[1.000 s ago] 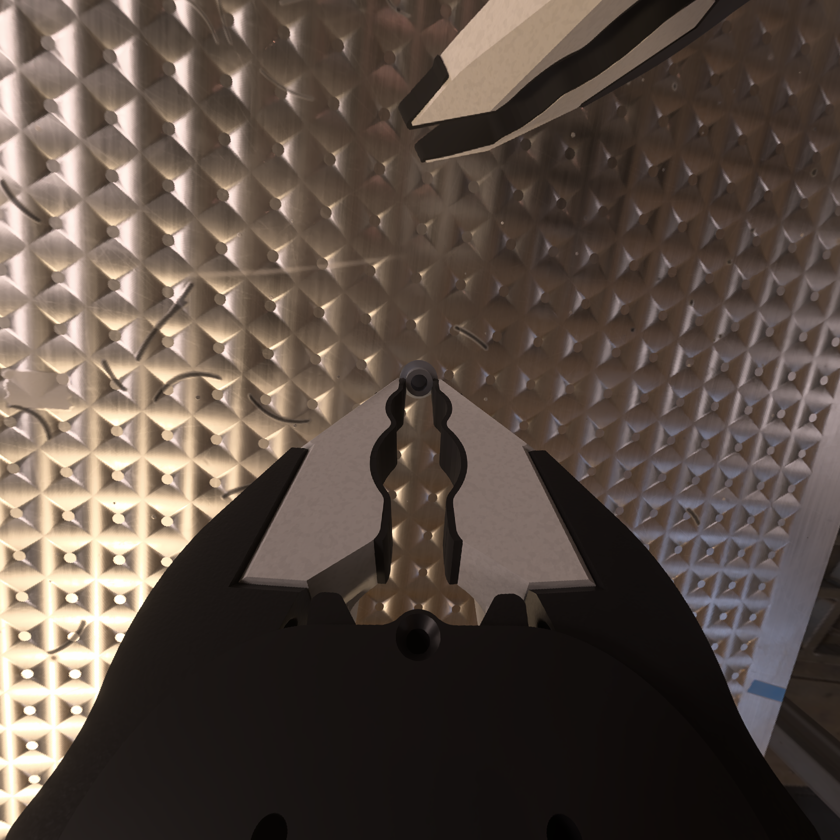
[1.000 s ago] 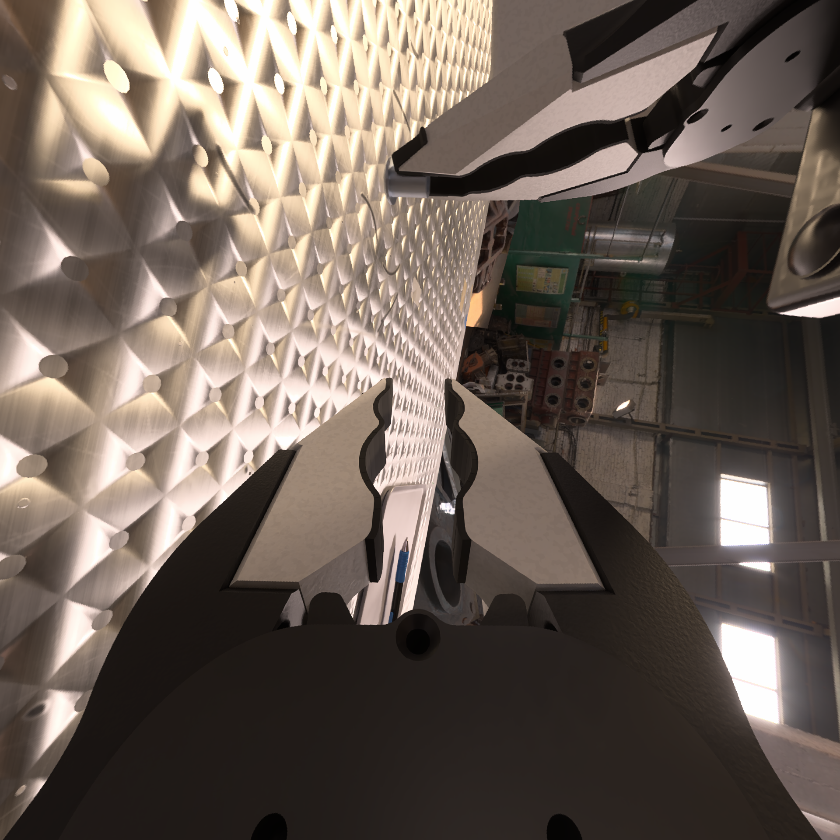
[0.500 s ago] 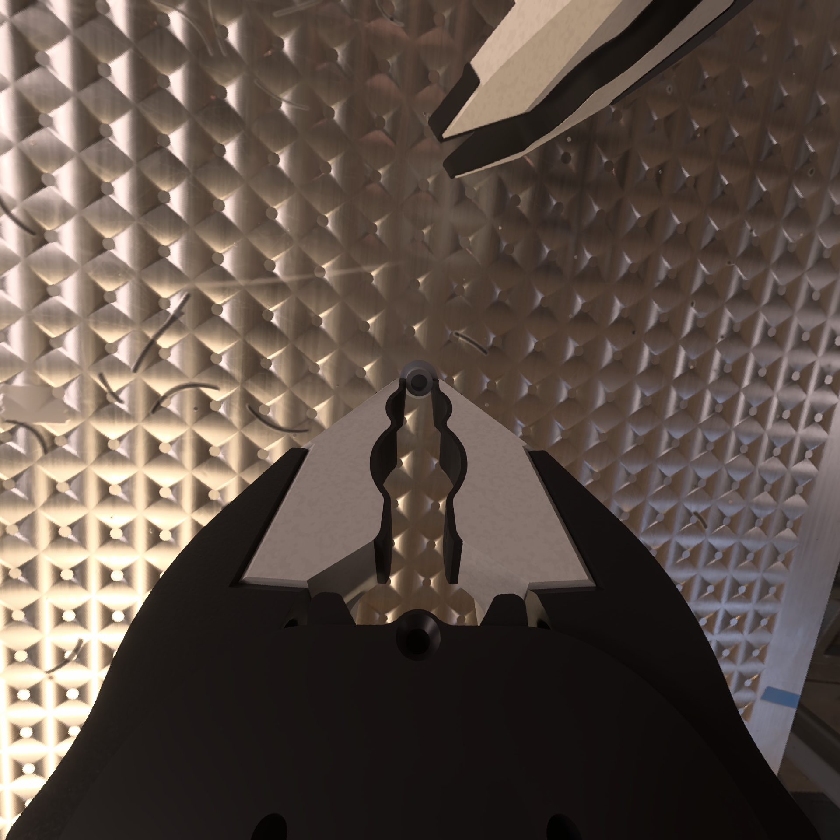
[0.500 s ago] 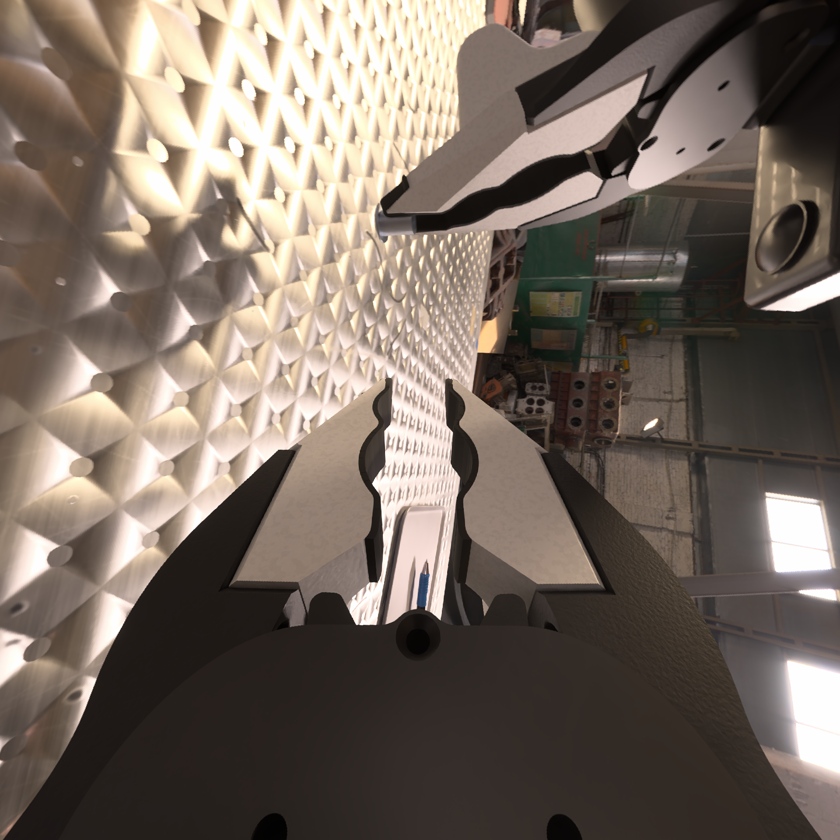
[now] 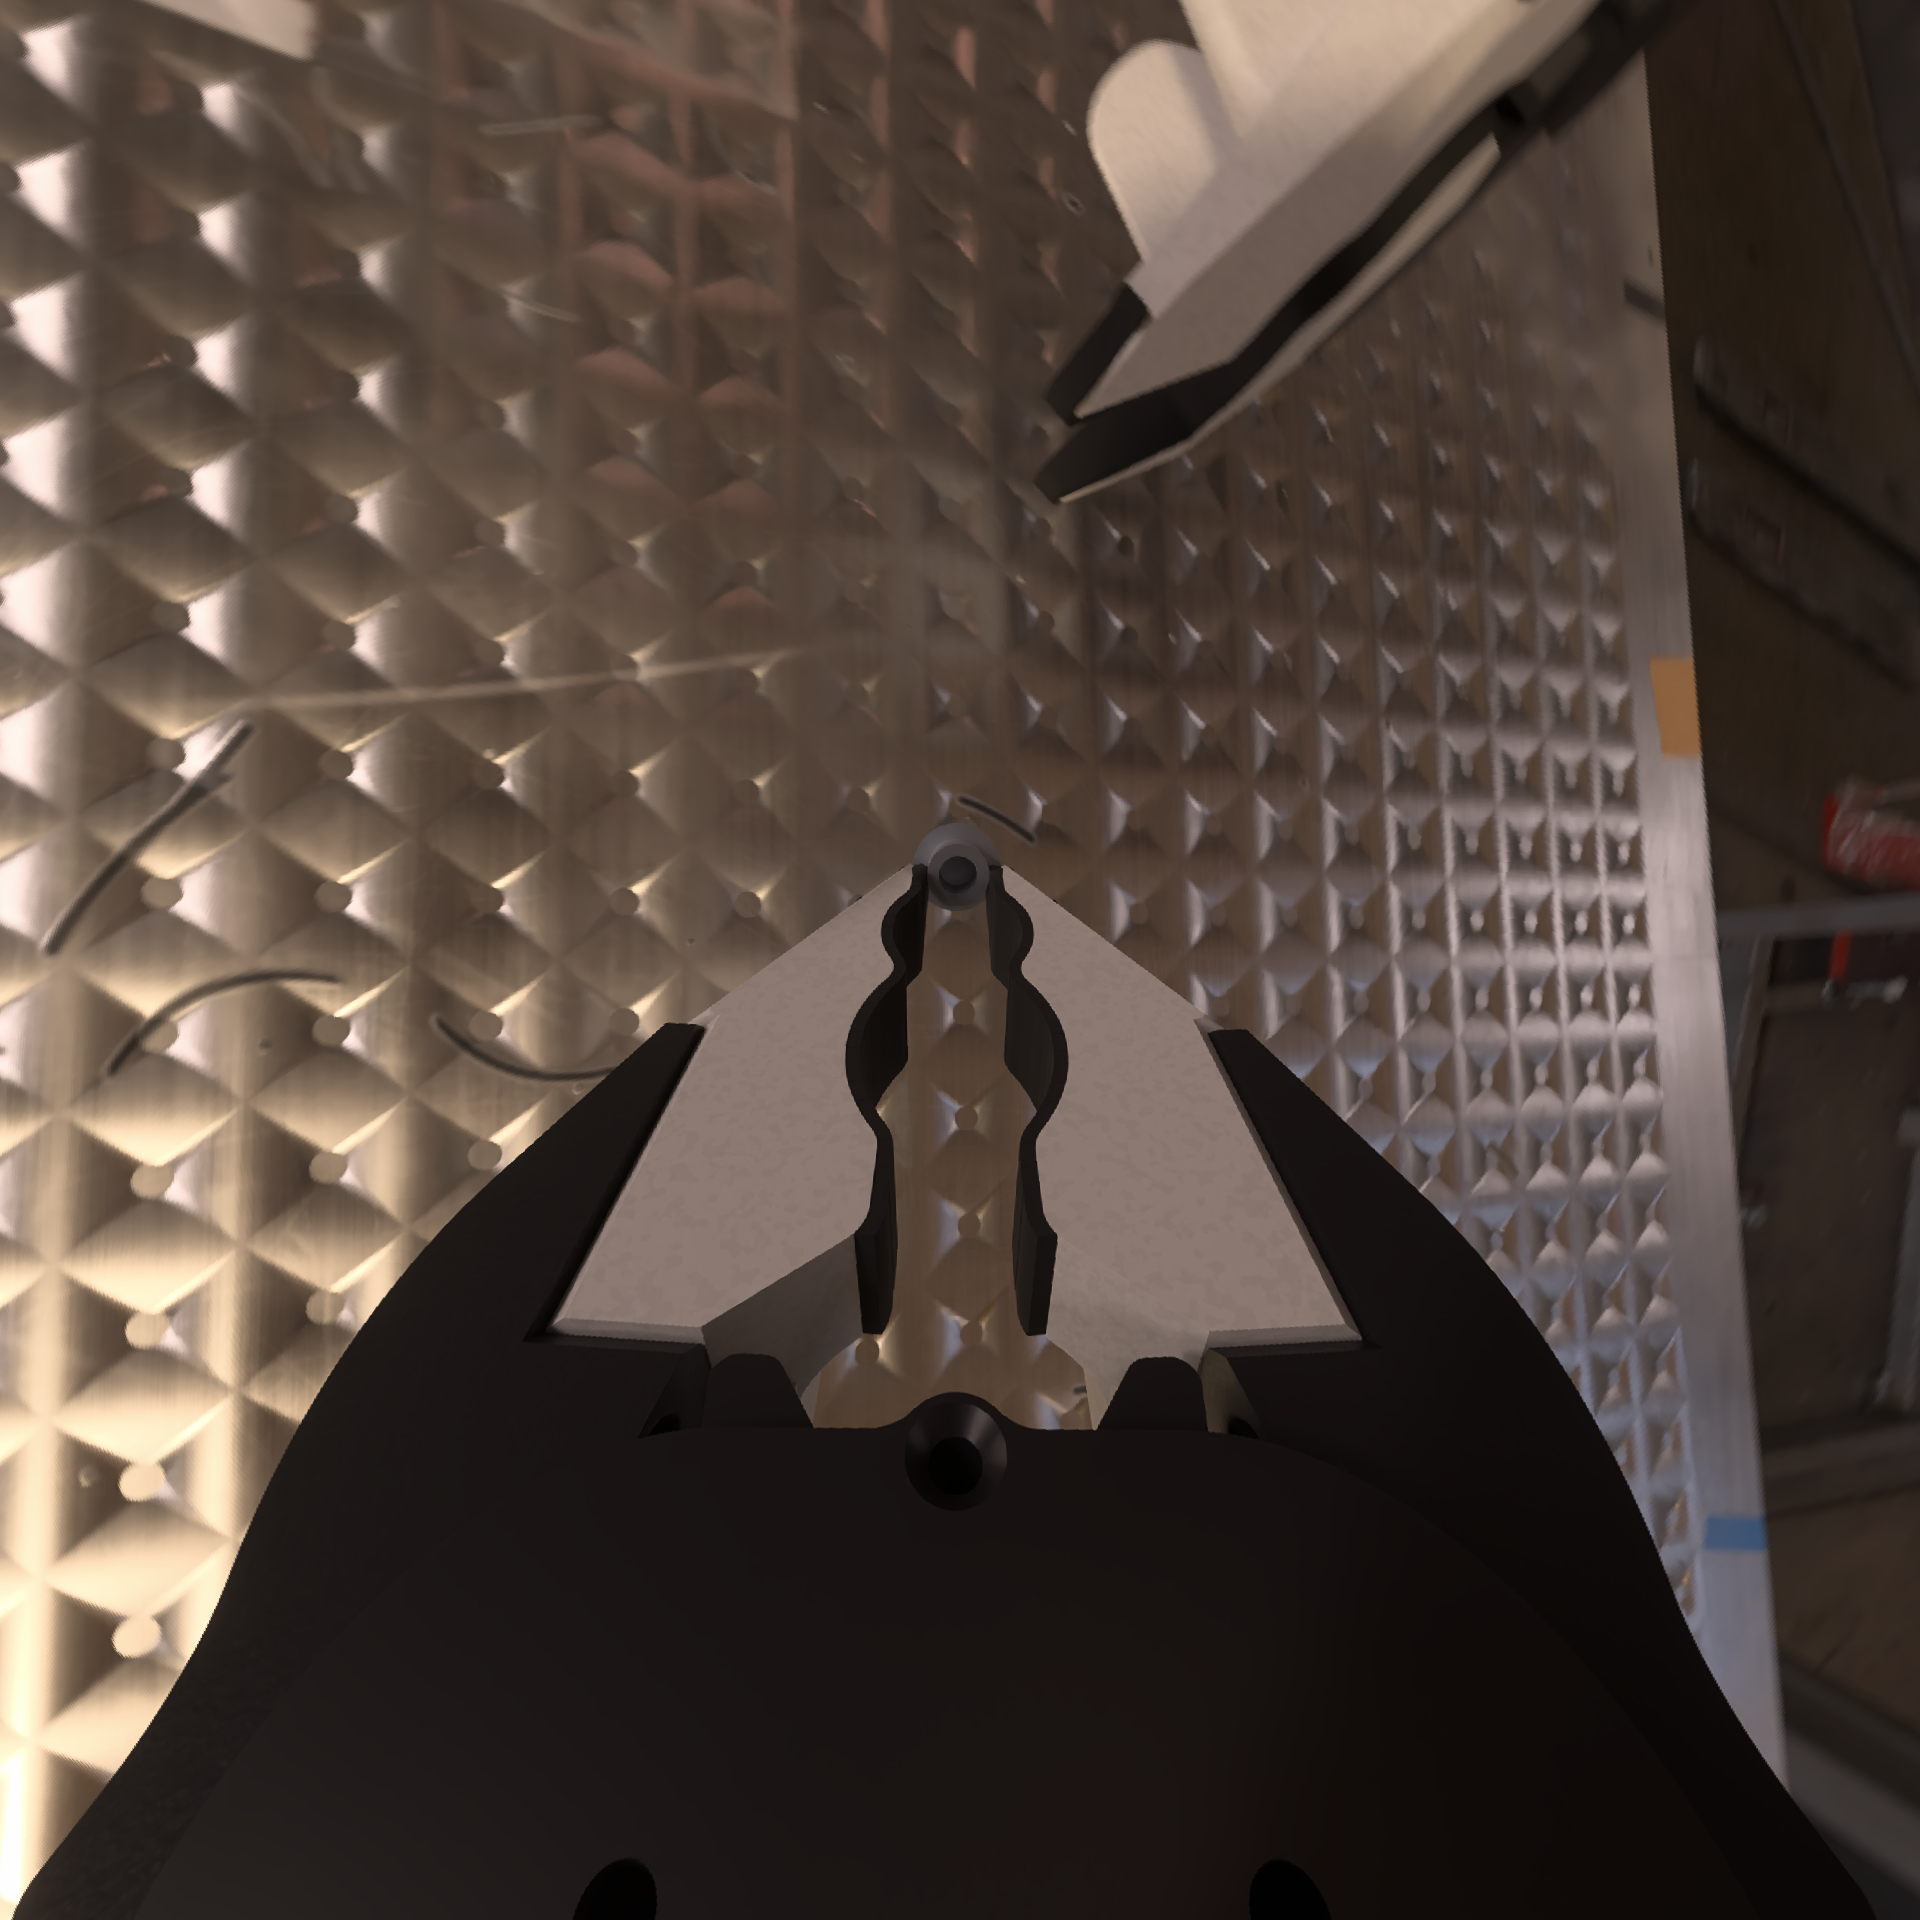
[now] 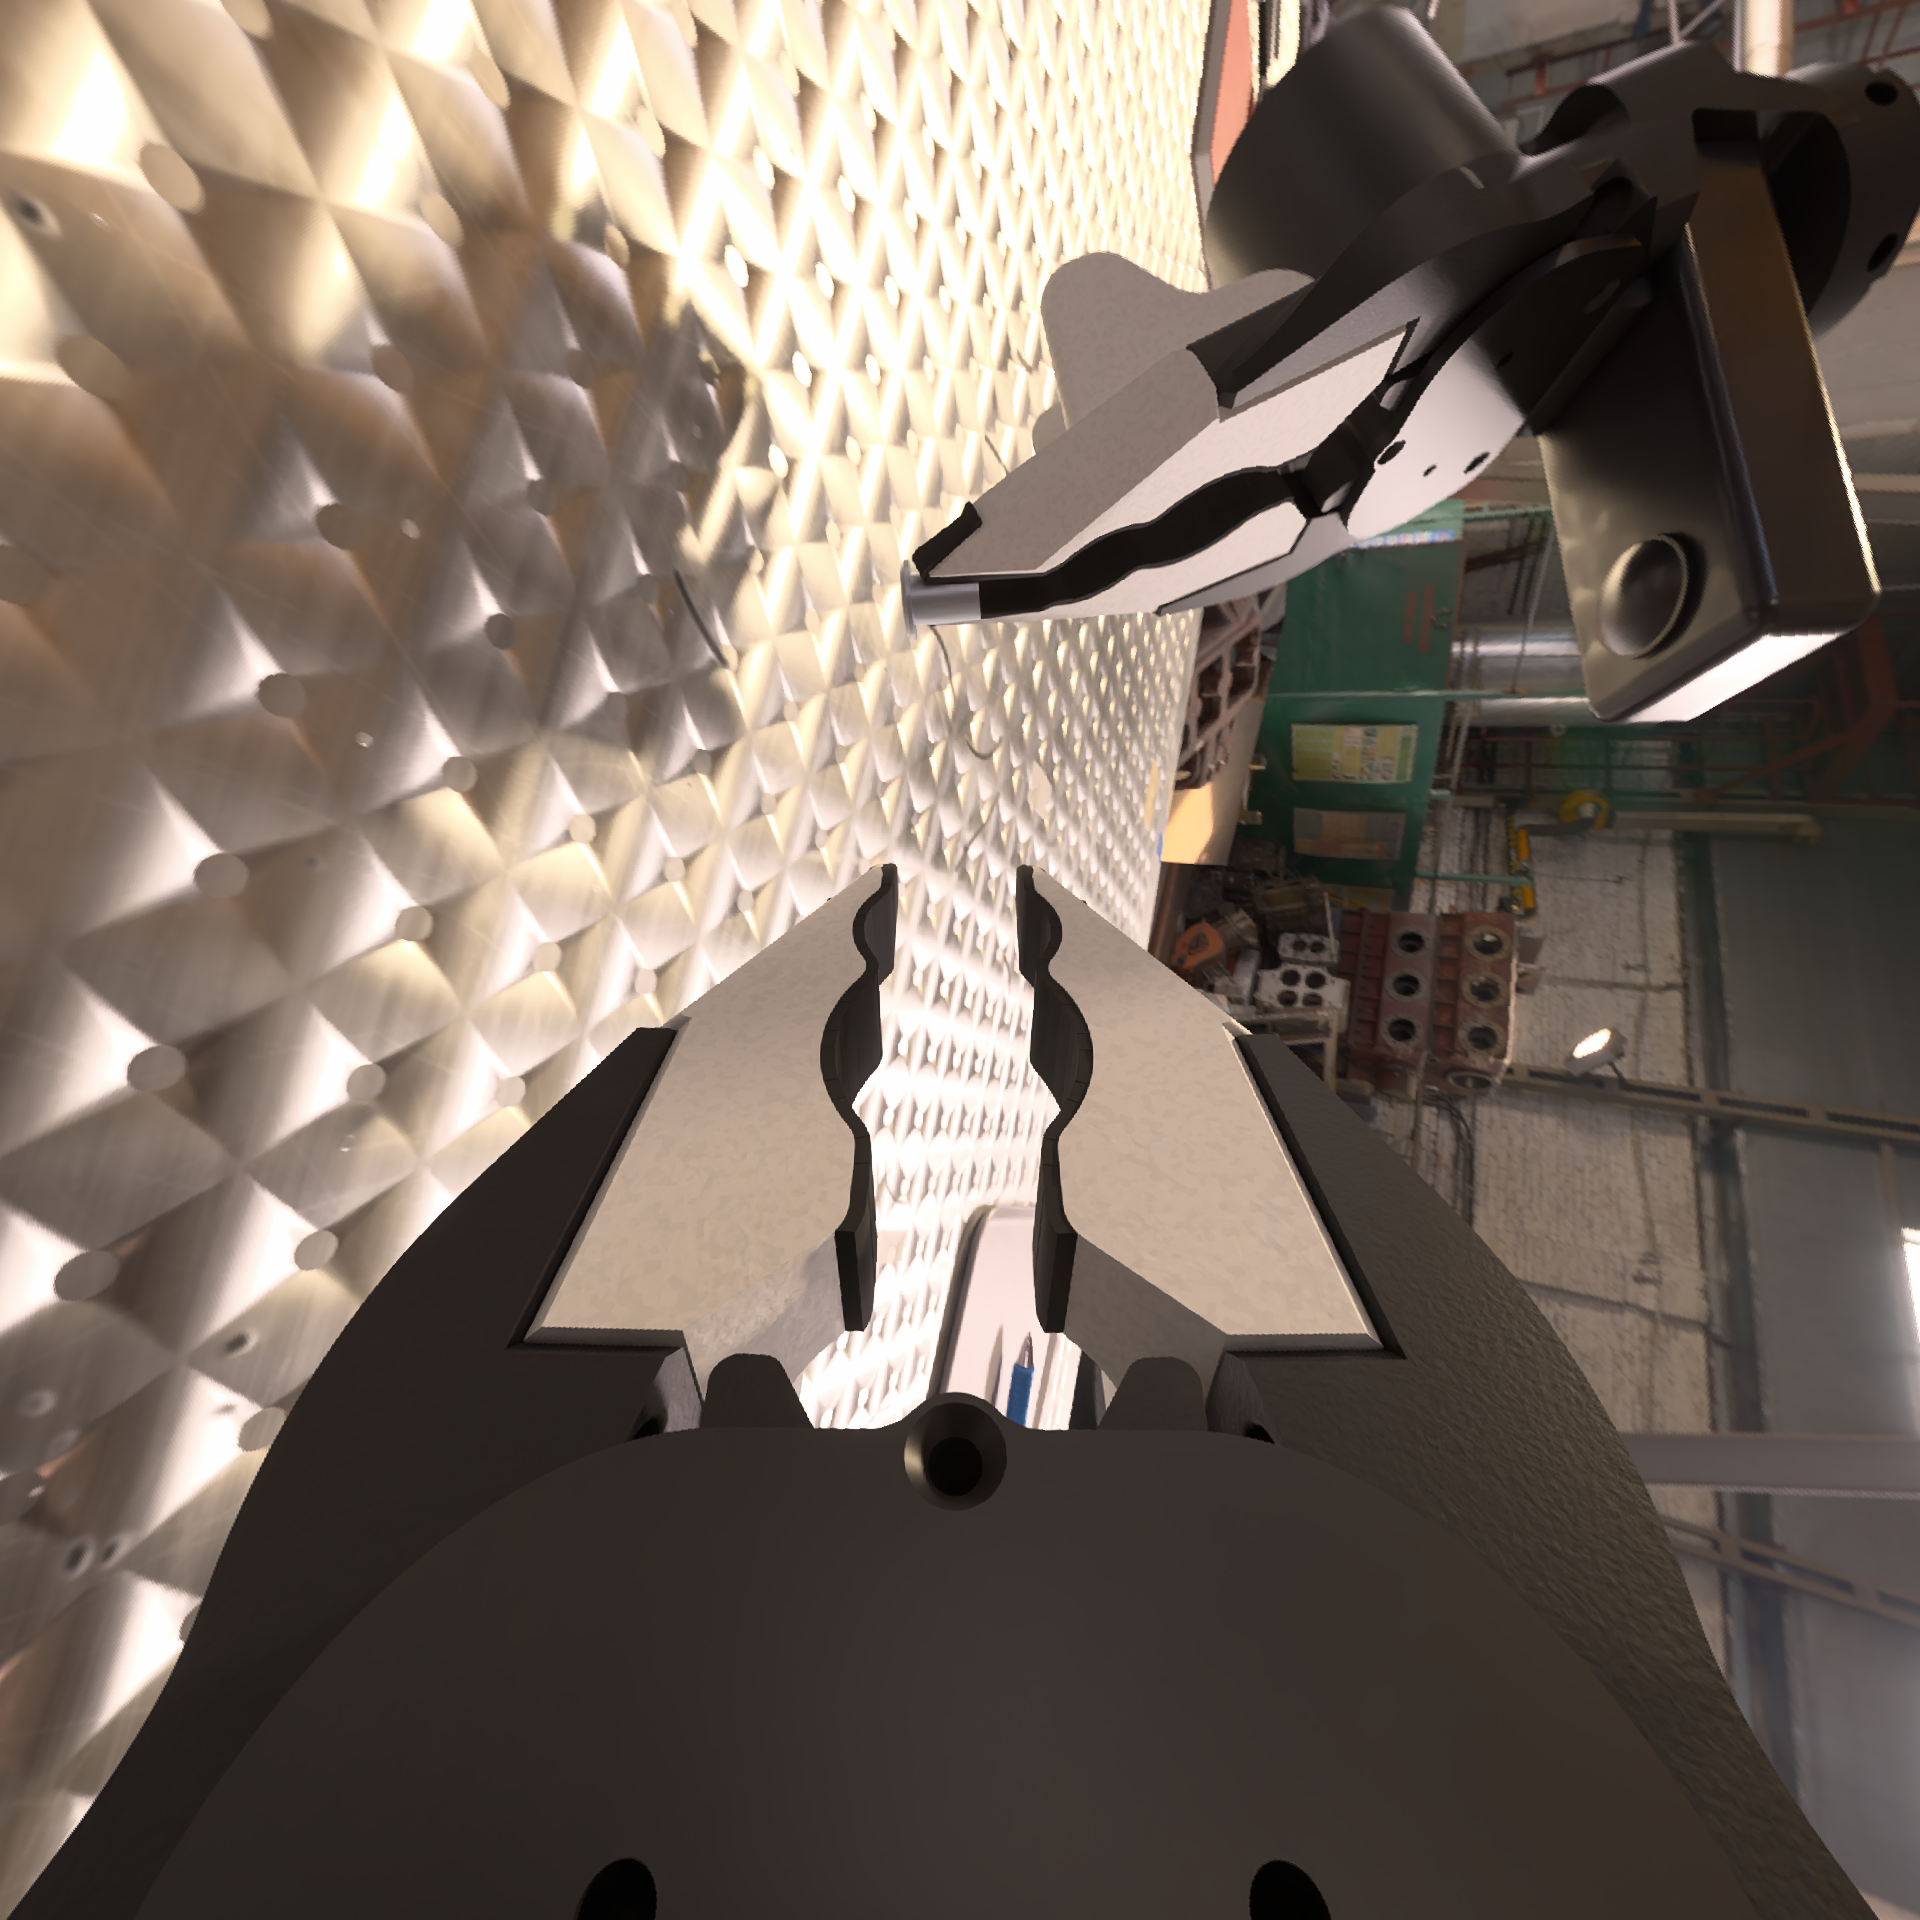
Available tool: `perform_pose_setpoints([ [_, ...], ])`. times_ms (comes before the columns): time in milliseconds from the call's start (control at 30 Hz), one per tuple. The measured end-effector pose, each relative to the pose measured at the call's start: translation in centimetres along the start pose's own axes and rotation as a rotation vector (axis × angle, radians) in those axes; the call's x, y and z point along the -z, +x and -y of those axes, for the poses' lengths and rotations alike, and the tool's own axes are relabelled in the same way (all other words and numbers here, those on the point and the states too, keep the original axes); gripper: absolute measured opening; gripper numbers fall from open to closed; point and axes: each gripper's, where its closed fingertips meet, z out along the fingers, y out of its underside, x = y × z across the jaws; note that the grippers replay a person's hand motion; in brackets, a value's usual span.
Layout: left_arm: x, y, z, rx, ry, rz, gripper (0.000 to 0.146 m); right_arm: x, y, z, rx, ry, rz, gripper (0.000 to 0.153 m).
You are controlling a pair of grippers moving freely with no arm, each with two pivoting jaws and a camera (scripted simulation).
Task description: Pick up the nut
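Observation:
A small grey nut (image 5: 957,871) with a dark hole sits pinched between the tips of my left gripper (image 5: 957,883), held above the perforated metal table (image 5: 416,520). In the right wrist view the same nut (image 6: 943,605) sticks out of the left gripper's tips (image 6: 971,582) as a short grey cylinder, clear of the surface. My right gripper (image 6: 956,883) is open and empty, its jaws apart, beside the table. It shows in the left wrist view (image 5: 1132,416) at the upper right.
The metal table (image 6: 416,623) has a grid of holes and a few dark curved scratches (image 5: 223,997). Its right edge (image 5: 1673,935) carries orange and blue tape marks. A white tray with a blue pen (image 6: 1018,1382) lies beyond my right gripper. Workshop machinery (image 6: 1455,987) stands behind.
My left gripper has risen from the table with the nut held in its tips. The right gripper has drifted right and farther off in the left view.

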Motion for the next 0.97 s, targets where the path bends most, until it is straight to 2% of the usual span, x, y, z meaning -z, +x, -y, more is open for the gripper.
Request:
perform_pose_setpoints([
  [100, -0.7, 0.7, -0.7, -0.098, -0.062, -0.011, 0.011, 0.0, -0.6, 0.4, -0.006, 0.021, 0.036, 0.023],
  [267, -0.9, 0.9, 0.0, -0.122, -0.01, -0.028, 0.011, 0.6, -0.6, 0.4, -0.038, 0.035, 0.045, 0.022],
  [367, -1.8, 0.8, -0.2, -0.158, -0.055, -0.006, 0.011, 0.7, -1.2, 0.5, -0.023, 0.031, 0.072, 0.022],
  [433, -1.9, 1.1, -0.1, -0.148, -0.023, -0.047, 0.011, 1.0, -1.1, 0.6, -0.043, 0.043, 0.071, 0.023],
  [567, -0.1, 1.5, 1.0, -0.147, 0.098, -0.072, 0.011, 1.4, 0.5, 0.0, -0.112, 0.053, -0.003, 0.023],
  [667, 1.5, 1.2, 2.3, -0.166, 0.17, 0.007, 0.011, 1.4, 1.9, -1.1, -0.15, 0.002, -0.096, 0.024],
  [800, 2.4, 2.2, 3.8, -0.189, 0.221, 0.021, 0.011, 1.5, 3.2, -1.8, -0.177, -0.048, -0.188, 0.026],
  [967, 2.0, 3.8, 4.9, -0.234, 0.198, 0.031, 0.011, 1.3, 3.5, -2.4, -0.147, -0.09, -0.24, 0.031],
])
